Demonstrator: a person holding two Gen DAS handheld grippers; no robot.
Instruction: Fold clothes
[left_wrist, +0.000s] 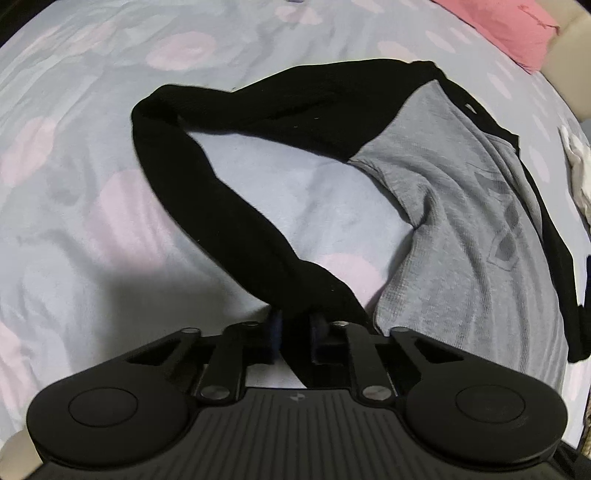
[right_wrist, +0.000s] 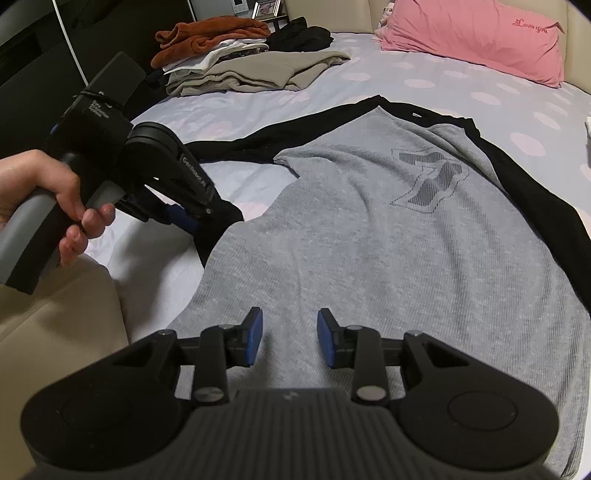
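Grey shirt with black sleeves lies flat, face up, on the dotted bed. Left tool is clamped on the end of the black sleeve, beside the shirt's body. Right tool, blue pads parted and empty, hovers over the shirt's lower part.

Shirt flat on bed — clothes pile behind-left, pillow behind-right.

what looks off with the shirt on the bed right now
Its black sleeve is twisted into a rope and bent back in a loop, the cuff end pinched in the left gripper. The grey body lies fairly flat.
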